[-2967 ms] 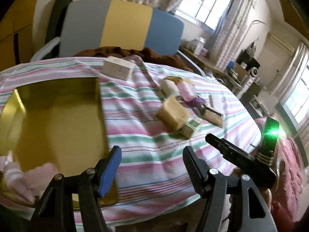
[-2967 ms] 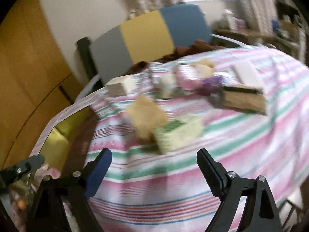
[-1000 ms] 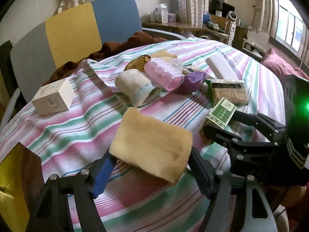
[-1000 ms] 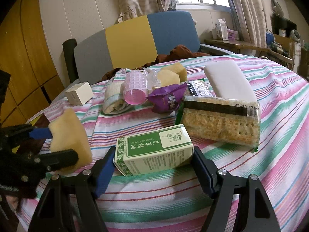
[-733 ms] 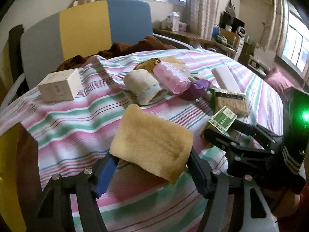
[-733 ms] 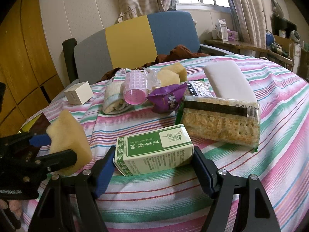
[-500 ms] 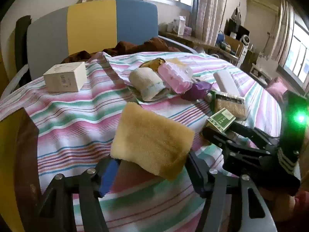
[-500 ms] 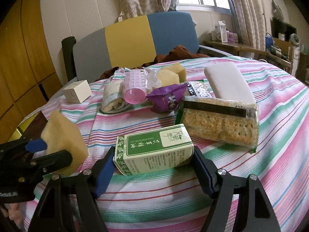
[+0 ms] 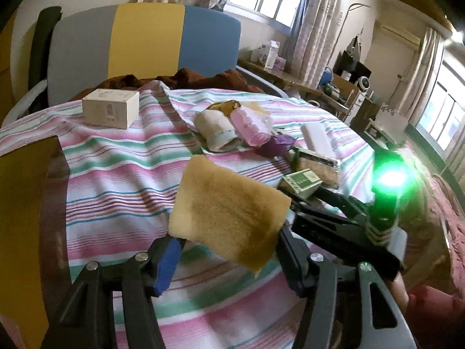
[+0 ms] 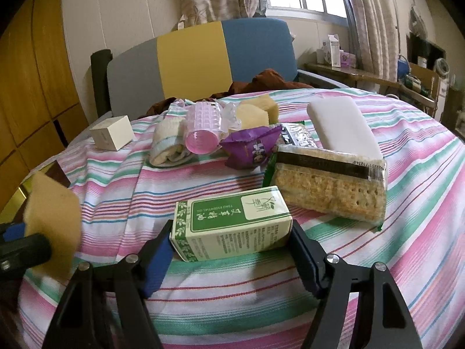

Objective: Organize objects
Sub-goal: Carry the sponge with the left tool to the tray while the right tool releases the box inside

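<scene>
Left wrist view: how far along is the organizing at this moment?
Early. The left gripper holds the yellow sponge lifted off the cloth; the right gripper is closed on the green box. Left on the table: white box, pink roller, purple packet, crackers.

The yellow sponge (image 10: 52,226) is blurred, and the gold tray (image 9: 20,232) runs off-frame.

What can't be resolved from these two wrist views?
- Gold tray: left wrist view, cut off by frame edge; contents unseen.
- Green box: left wrist view, mostly behind the yellow sponge and right gripper.
- Yellow sponge: right wrist view, motion-blurred.
- Items behind the pink roller: overlapped, unidentifiable.
</scene>
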### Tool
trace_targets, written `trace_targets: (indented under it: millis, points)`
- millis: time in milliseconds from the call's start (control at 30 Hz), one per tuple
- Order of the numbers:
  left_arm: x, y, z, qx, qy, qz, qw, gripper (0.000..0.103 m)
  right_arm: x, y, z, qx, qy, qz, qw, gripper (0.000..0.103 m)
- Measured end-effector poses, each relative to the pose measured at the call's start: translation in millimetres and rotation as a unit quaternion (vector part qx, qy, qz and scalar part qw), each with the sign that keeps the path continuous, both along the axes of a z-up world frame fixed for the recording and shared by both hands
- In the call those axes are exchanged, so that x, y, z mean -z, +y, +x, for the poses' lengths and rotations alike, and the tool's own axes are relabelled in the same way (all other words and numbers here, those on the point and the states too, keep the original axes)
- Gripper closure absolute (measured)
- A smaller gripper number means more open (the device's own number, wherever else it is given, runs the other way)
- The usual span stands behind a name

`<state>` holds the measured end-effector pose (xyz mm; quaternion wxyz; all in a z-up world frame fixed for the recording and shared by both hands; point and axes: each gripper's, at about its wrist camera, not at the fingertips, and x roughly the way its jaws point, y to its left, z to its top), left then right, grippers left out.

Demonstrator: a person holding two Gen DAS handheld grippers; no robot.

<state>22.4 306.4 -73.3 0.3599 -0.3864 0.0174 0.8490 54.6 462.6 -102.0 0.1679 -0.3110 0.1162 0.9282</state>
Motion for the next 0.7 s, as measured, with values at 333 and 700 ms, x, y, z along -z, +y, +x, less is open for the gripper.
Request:
trace_targets:
  millis: [333, 700]
  points:
    - [-19, -35, 10, -0.015, -0.006, 0.026, 0.9995, 0.042, -7, -9, 9, 0.008, -0.019, 0.002, 1.000, 0.030]
    - [-28, -80, 23, -0.040, -0.007, 0.047, 0.9981, 0.042, -28, -63, 20, -0.043, -0.008, -0.027, 0.999, 0.030]
